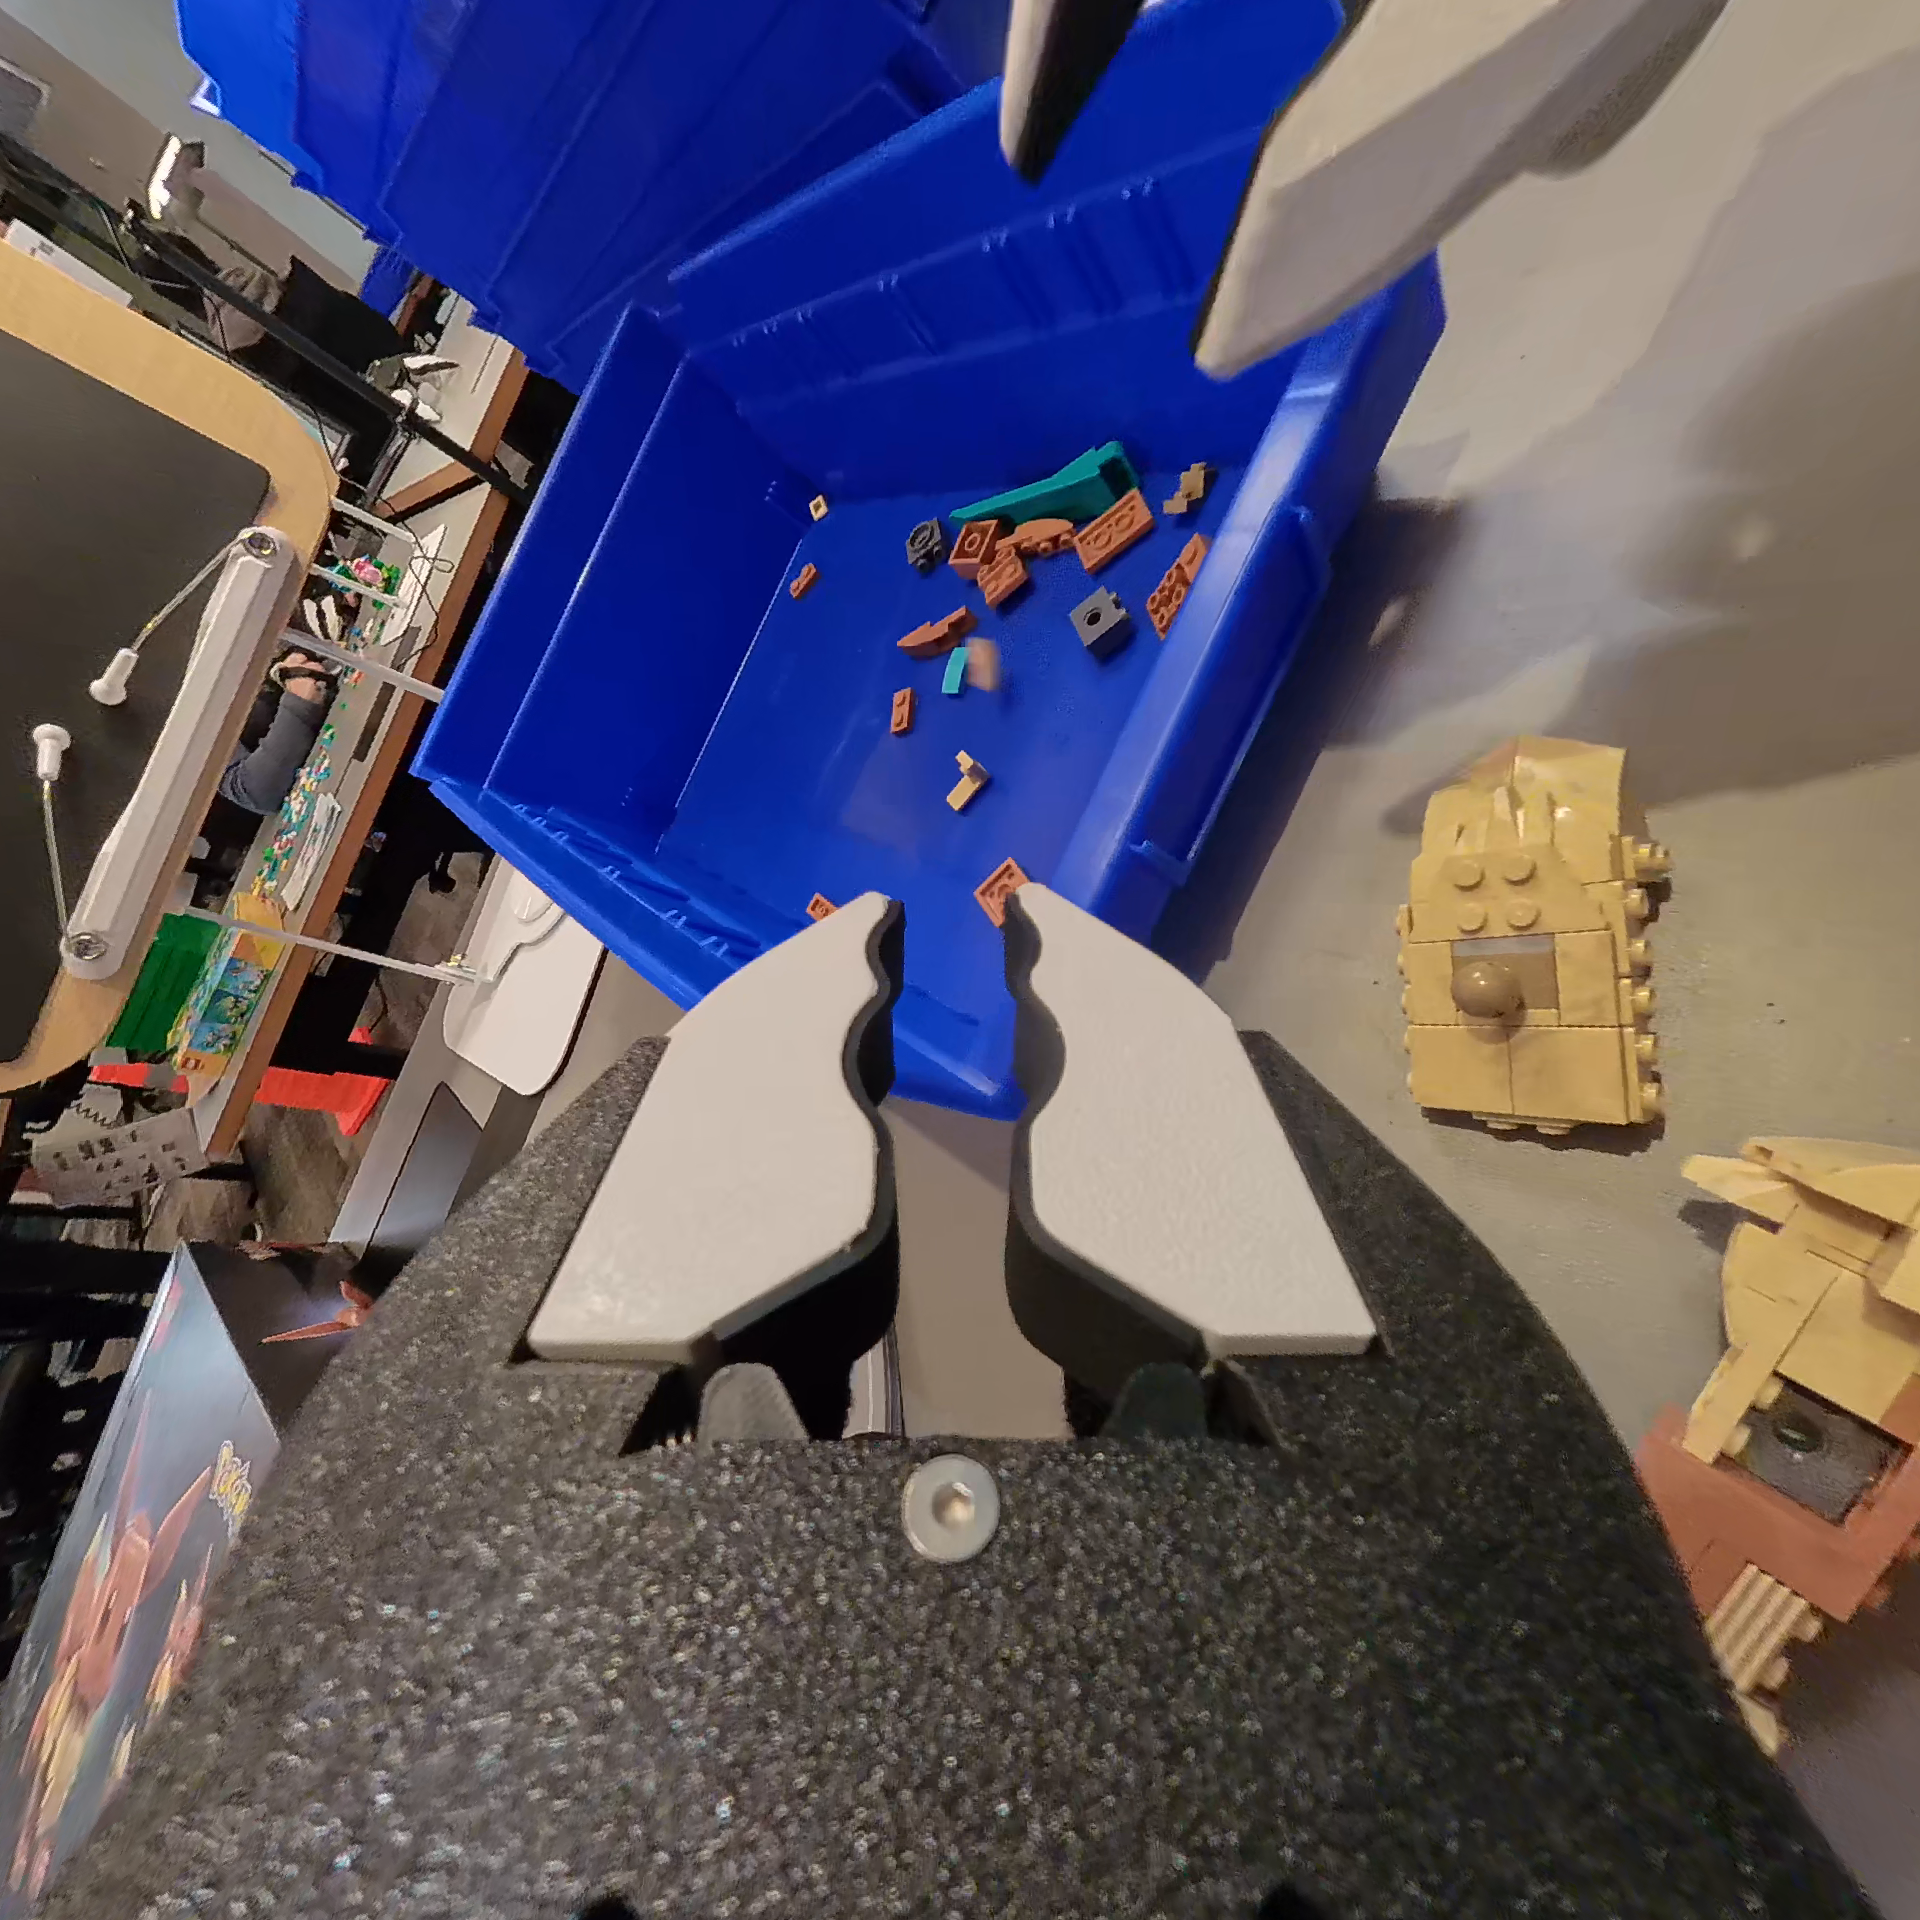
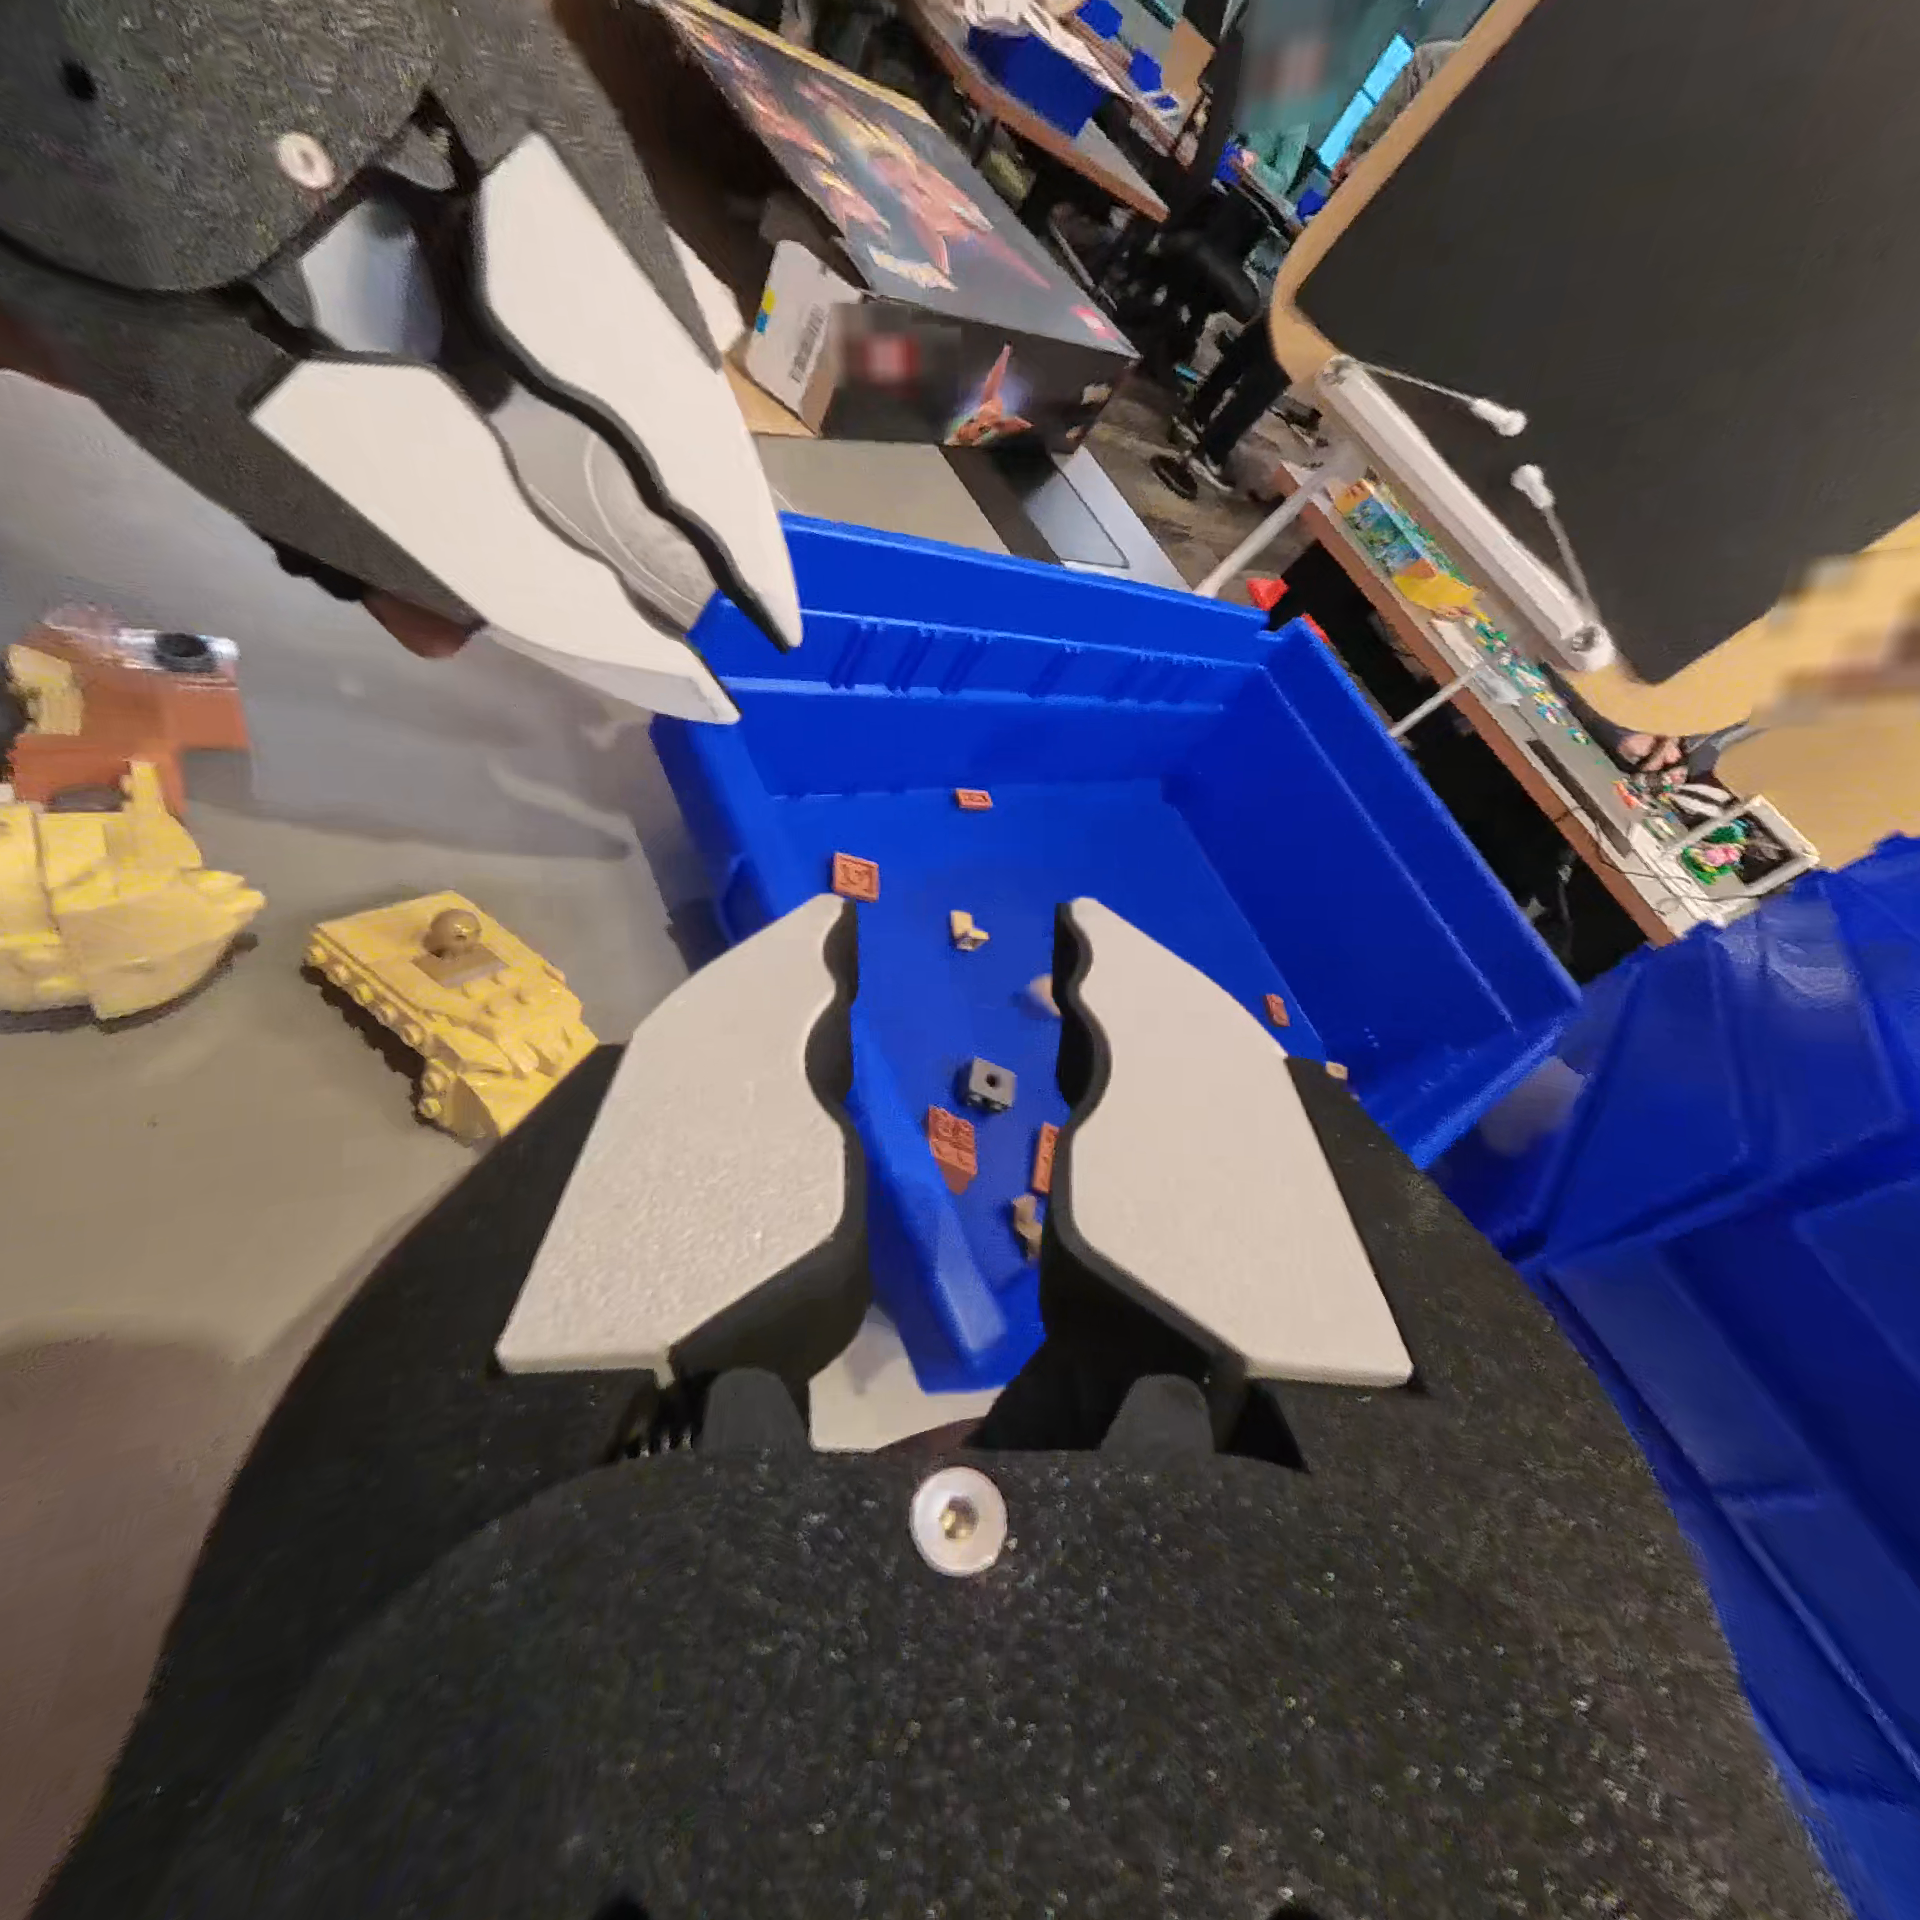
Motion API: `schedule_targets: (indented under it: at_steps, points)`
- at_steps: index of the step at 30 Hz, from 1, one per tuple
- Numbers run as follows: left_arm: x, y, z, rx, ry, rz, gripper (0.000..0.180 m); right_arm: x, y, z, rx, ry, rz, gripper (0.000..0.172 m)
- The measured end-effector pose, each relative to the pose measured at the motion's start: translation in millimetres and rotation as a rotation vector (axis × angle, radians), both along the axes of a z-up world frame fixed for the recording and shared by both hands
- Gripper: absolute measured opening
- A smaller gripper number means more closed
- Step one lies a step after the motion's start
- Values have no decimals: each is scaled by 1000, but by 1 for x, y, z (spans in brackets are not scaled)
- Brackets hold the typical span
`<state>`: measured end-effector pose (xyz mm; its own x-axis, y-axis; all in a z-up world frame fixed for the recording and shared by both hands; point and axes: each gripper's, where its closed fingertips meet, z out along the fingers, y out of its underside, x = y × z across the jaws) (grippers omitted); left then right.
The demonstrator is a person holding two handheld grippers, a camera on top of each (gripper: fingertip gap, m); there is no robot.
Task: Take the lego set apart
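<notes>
My left gripper (image 1: 951, 909) hovers over the near rim of a blue bin (image 1: 623, 644). Its jaws stand slightly apart with nothing between them. It also shows in the right wrist view (image 2: 764, 675), at the bin's far left corner. My right gripper (image 2: 956, 914) is open and empty above the same bin (image 2: 1403, 831); its fingers (image 1: 1309, 239) show at the top of the left wrist view. A small tan piece (image 2: 1039, 992), blurred, is in the air just below the right fingertips; it also shows in the left wrist view (image 1: 982, 663). Several brown, tan, grey and teal bricks (image 1: 1049, 551) lie on the bin floor.
A tan brick tank model (image 1: 1527, 935) (image 2: 457, 997) stands on the grey table beside the bin. A tan and brown brick build (image 1: 1808, 1382) (image 2: 104, 894) lies near it. More blue bins (image 2: 1745, 1247) stand to the right. A printed box (image 2: 935, 343) sits beyond. There is about 9 centimetres between the tips of the two grippers.
</notes>
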<state>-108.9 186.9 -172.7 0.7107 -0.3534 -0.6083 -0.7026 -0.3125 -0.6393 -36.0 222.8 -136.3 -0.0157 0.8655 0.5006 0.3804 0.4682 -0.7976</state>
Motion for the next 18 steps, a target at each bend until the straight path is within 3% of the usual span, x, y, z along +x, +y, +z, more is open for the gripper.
schedule_targets:
  at_steps: [5,8,12,18]
  points:
    - [8,-5,-5,-34,-55,-59,18,8,-38,-52,2,-180,181,36]
    - [22,-12,-12,-118,-152,-137,18,13,-52,-78,33,-289,244,44]
    - [40,-25,-26,-243,-207,-229,19,15,-60,-94,1,-364,295,53]
    - [61,-39,-41,-371,-230,-317,21,18,-54,-101,14,-392,318,50]
